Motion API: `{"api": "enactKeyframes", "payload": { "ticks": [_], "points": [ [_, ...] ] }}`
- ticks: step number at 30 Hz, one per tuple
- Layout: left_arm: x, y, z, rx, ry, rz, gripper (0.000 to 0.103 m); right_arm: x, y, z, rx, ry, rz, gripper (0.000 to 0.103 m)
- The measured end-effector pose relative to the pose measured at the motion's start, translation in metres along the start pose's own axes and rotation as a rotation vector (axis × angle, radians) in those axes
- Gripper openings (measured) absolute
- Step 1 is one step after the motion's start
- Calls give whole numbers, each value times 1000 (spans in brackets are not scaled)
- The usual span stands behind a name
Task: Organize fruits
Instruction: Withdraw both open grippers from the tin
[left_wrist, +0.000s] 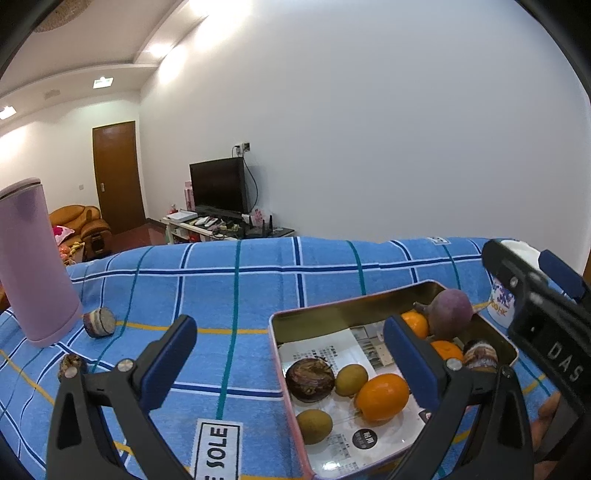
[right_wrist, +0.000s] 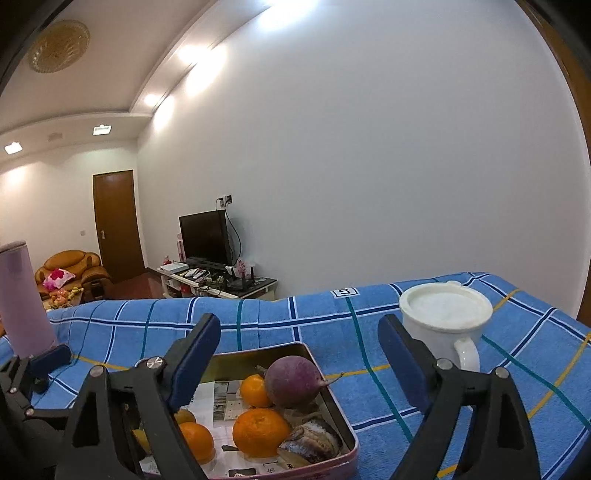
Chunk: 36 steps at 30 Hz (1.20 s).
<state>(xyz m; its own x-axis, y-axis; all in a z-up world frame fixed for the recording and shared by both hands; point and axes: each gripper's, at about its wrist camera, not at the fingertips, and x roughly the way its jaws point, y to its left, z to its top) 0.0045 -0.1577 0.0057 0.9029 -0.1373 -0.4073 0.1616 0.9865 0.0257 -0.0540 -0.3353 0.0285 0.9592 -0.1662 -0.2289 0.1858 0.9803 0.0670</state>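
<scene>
An open metal tin (left_wrist: 332, 308) lined with printed paper sits on the blue checked cloth. It holds a purple round root-like fruit (left_wrist: 450, 314), several oranges (left_wrist: 382, 397), two greenish-brown fruits (left_wrist: 351, 379), a dark brown fruit (left_wrist: 309, 379) and a striped brown piece (left_wrist: 480, 356). My left gripper (left_wrist: 291, 350) hangs open over the tin's left edge with nothing between its pads. My right gripper (right_wrist: 299, 354) stands open above the tin's far right corner, just over the purple fruit (right_wrist: 291, 382), and grips nothing. Two small brown pieces (left_wrist: 99, 322) (left_wrist: 70, 365) lie loose on the cloth at the left.
A tall pink tumbler (left_wrist: 33, 258) stands at the left of the cloth. A white lidded mug (right_wrist: 443, 317) stands right of the tin (right_wrist: 332, 398). The cloth's far edge drops off toward a room with a television and a sofa.
</scene>
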Motion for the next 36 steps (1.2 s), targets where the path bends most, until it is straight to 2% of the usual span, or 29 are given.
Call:
{"api": "enactKeyframes", "payload": {
  "ticks": [8,14,20,23,31,36],
  "points": [
    [-6,4,-1,5,-8,18,103,-6,7,-4,-28,-13,-5,88],
    [-13,8,-4,41,-15,3,103,-5,6,-5,-12,-4,-12,88],
    [-18,21,-6,76,-26,41,103,-8,13,-7,-16,-10,-16,88],
    [-19,28,-7,95,-23,66,103,-5,17,-9,6,19,-12,88],
    [-18,63,-9,38,8,84,103,-4,30,-14,5,56,-44,88],
    [-18,78,-11,40,11,96,103,-6,46,-16,-14,71,-43,88]
  ]
}}
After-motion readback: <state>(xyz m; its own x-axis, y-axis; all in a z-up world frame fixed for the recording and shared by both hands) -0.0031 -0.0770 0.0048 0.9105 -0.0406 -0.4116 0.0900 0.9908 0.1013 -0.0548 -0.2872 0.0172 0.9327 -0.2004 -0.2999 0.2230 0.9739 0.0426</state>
